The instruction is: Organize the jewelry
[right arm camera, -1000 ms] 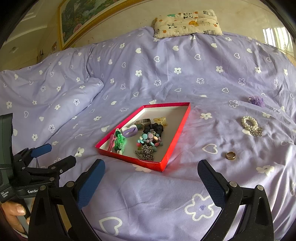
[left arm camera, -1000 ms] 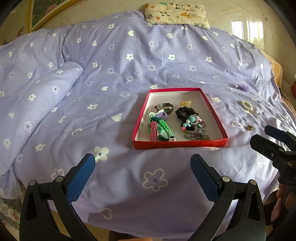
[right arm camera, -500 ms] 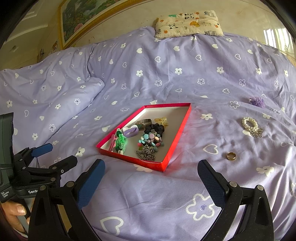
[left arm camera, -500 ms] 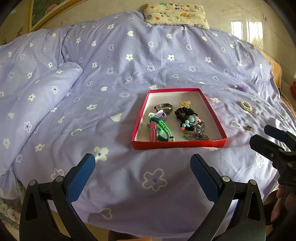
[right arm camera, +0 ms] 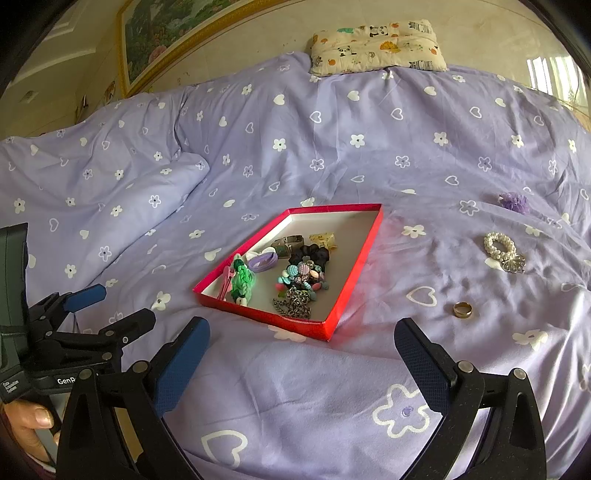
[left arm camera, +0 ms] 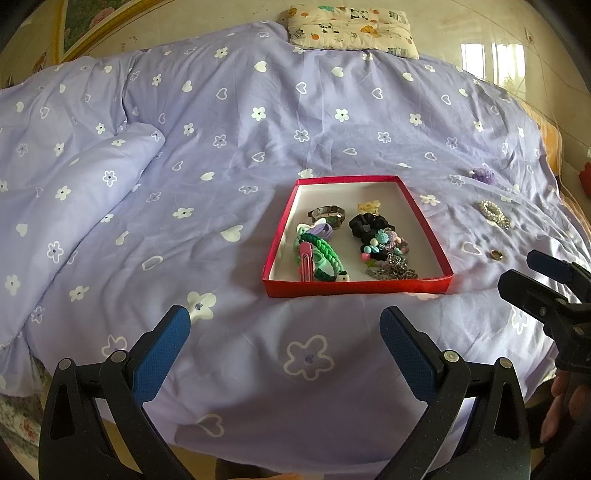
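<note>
A red tray [left arm camera: 356, 287] [right arm camera: 352, 275] lies on the purple bedspread and holds a watch, hair ties, a pink clip, beads and a chain. To its right on the spread lie a gold ring [right arm camera: 463, 309] [left arm camera: 496, 254], a pearl bracelet [right arm camera: 498, 245] [left arm camera: 493, 212] and a purple scrunchie [right arm camera: 514, 201] [left arm camera: 484, 175]. My left gripper [left arm camera: 284, 332] is open and empty, near the bed's front edge before the tray. My right gripper [right arm camera: 301, 343] is open and empty, near the tray's front right corner; the ring lies just beyond its right finger.
A folded duvet bulge [left arm camera: 66, 206] rises on the left of the bed. A patterned pillow [left arm camera: 351, 27] lies at the headboard. The bed's front edge drops off just under both grippers. A framed picture [right arm camera: 155, 44] hangs on the wall at the back left.
Both grippers have barely moved; the right view has shifted slightly, so the tray sits a little higher. Nothing was picked up or let go.
</note>
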